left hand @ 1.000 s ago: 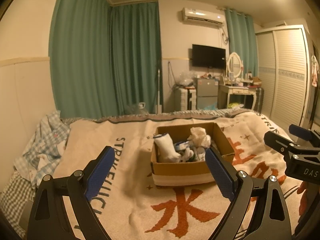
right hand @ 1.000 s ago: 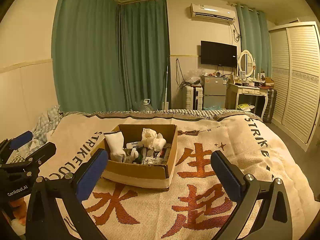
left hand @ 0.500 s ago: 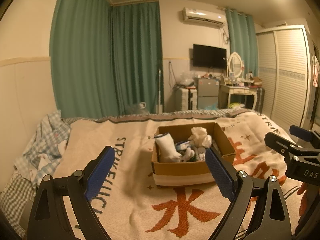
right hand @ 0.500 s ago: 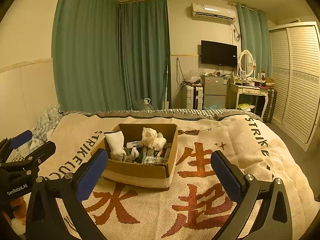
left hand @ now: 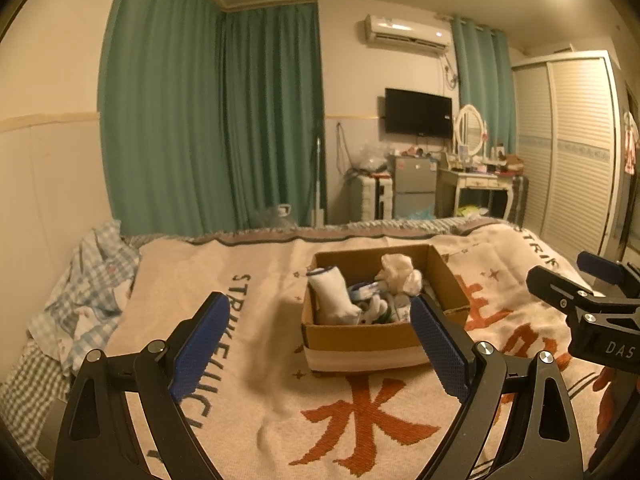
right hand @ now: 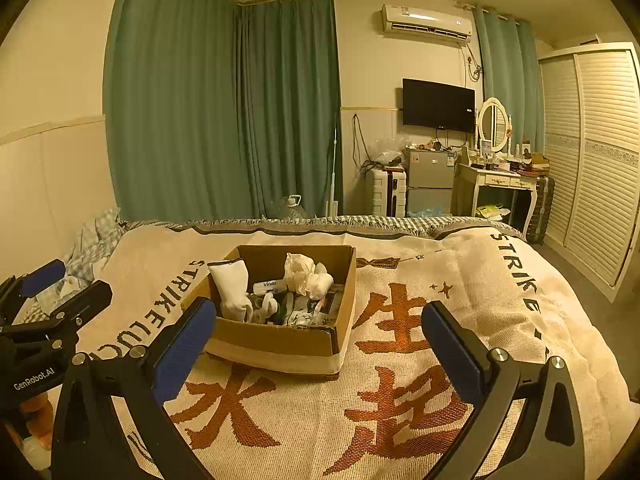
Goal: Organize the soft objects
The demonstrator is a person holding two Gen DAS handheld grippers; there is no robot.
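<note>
A cardboard box [left hand: 360, 344] [right hand: 280, 342] sits on the bed. It holds a white sock [left hand: 332, 296] [right hand: 232, 284] standing upright, crumpled white cloth [left hand: 400, 276] [right hand: 306, 276], a tissue pack [right hand: 270, 287] and several smaller soft items. My left gripper [left hand: 316, 344] is open and empty, just short of the box's near side. My right gripper [right hand: 318, 340] is open and empty, also near the box front. Each gripper shows at the edge of the other's view.
A beige blanket [right hand: 400, 400] with orange characters covers the bed. Checked bedding [left hand: 80, 300] is piled at the left by the wall. Green curtains, a TV, a small fridge, a dressing table and a louvred wardrobe stand beyond the bed.
Both views have shifted very slightly; the grippers stay open and empty and the box contents are unchanged.
</note>
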